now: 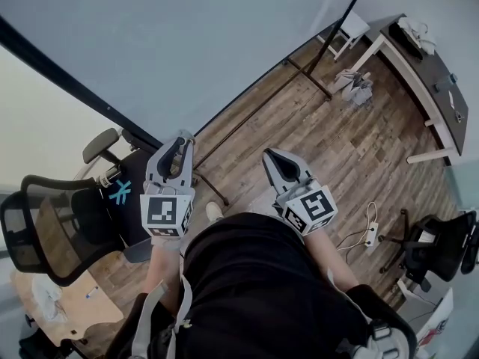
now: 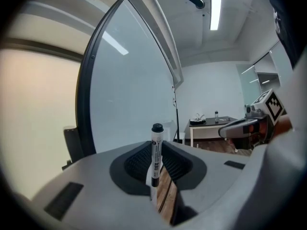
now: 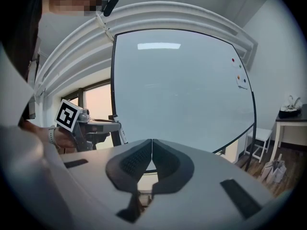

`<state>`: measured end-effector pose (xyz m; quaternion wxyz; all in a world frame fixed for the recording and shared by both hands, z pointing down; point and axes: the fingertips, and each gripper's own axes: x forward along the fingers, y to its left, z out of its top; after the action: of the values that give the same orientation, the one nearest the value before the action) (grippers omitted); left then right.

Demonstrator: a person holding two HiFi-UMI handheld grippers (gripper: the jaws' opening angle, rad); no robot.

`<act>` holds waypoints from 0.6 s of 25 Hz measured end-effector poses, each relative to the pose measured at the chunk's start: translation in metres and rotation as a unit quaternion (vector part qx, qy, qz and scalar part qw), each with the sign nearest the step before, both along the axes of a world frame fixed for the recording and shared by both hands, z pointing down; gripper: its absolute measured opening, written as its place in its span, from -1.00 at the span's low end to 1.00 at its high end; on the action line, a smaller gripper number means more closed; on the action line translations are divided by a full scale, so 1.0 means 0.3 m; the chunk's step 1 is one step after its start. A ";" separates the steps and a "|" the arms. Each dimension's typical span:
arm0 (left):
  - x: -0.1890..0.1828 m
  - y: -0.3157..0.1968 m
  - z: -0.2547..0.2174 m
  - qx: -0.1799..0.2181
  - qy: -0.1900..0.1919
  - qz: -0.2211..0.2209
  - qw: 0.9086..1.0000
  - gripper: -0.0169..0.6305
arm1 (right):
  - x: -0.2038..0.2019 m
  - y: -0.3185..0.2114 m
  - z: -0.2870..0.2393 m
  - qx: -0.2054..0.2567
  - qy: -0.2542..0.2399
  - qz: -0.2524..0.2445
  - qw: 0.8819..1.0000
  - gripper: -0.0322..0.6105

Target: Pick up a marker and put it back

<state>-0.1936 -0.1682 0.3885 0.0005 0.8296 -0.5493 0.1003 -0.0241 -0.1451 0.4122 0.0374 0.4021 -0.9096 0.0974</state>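
A white marker [image 2: 156, 158] with a black cap stands upright between the jaws of my left gripper [image 2: 158, 145], which is shut on it. In the head view the left gripper [image 1: 182, 142] points at the lower edge of the big whiteboard [image 1: 187, 43]. Beside it, a little to the right, my right gripper [image 1: 278, 158] is shut with nothing in it. In the right gripper view its jaws [image 3: 151, 142] meet in a thin line in front of the whiteboard [image 3: 182, 90], and the left gripper [image 3: 91, 126] shows at the left with the marker in it.
A black mesh office chair [image 1: 52, 223] stands at the left, close to the left arm. The whiteboard's stand foot [image 1: 307, 73] runs across the wooden floor. A dark desk [image 1: 426, 73] sits at the far right, with a power strip [image 1: 372, 234] and another chair [image 1: 441, 245] below it.
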 end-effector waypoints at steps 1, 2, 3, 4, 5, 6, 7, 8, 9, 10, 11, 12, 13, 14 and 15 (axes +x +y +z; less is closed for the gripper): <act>-0.012 0.002 0.004 -0.001 0.000 -0.004 1.000 -0.73 | -0.010 -0.002 0.001 -0.001 0.000 -0.003 1.000 -0.86; -0.026 0.005 0.008 -0.002 -0.001 -0.008 1.000 -0.73 | -0.019 -0.003 0.003 -0.001 0.000 -0.006 1.000 -0.86; -0.039 0.008 0.012 -0.003 -0.001 -0.012 1.000 -0.73 | -0.029 -0.004 0.005 -0.002 0.001 -0.009 1.000 -0.86; -0.052 0.010 0.017 -0.004 -0.001 -0.016 1.000 -0.73 | -0.039 -0.005 0.007 -0.003 0.001 -0.011 1.000 -0.86; -0.063 0.013 0.023 -0.006 -0.001 -0.019 1.000 -0.73 | -0.048 -0.005 0.008 -0.003 0.002 -0.014 1.000 -0.86; -0.073 0.014 0.028 -0.007 -0.001 -0.022 1.000 -0.73 | -0.058 -0.005 0.010 -0.004 0.002 -0.016 1.000 -0.86; -0.082 0.016 0.035 -0.009 -0.001 -0.024 1.000 -0.73 | -0.067 -0.006 0.012 -0.004 0.003 -0.019 1.000 -0.86; -0.091 0.016 0.042 -0.011 0.000 -0.026 1.000 -0.73 | -0.076 -0.006 0.014 -0.005 0.004 -0.021 1.000 -0.86; -0.100 0.017 0.050 -0.013 0.000 -0.027 1.000 -0.73 | -0.085 -0.007 0.017 -0.005 0.004 -0.022 1.000 -0.86; -0.108 0.016 0.058 -0.015 0.001 -0.029 0.999 -0.73 | -0.093 -0.007 0.020 -0.006 0.005 -0.024 1.000 -0.86; -0.115 0.016 0.065 -0.016 0.002 -0.030 0.999 -0.73 | -0.099 -0.006 0.024 -0.007 0.006 -0.025 1.000 -0.86; -0.121 0.015 0.072 -0.018 0.003 -0.031 0.999 -0.73 | -0.104 -0.005 0.028 -0.008 0.008 -0.025 1.000 -0.86; -0.126 0.015 0.080 -0.020 0.003 -0.032 0.999 -0.73 | -0.107 -0.004 0.032 -0.008 0.009 -0.025 1.000 -0.86; -0.130 0.015 0.088 -0.022 0.003 -0.032 0.999 -0.73 | -0.108 -0.002 0.035 -0.010 0.010 -0.025 1.000 -0.86; -0.133 0.015 0.097 -0.024 0.003 -0.032 0.999 -0.73 | -0.109 -0.001 0.037 -0.011 0.013 -0.023 1.000 -0.86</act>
<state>-0.2334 -0.1638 0.4176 0.0254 0.8117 -0.5729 0.1105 -0.0566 -0.1453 0.4234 0.0556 0.3816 -0.9170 0.1020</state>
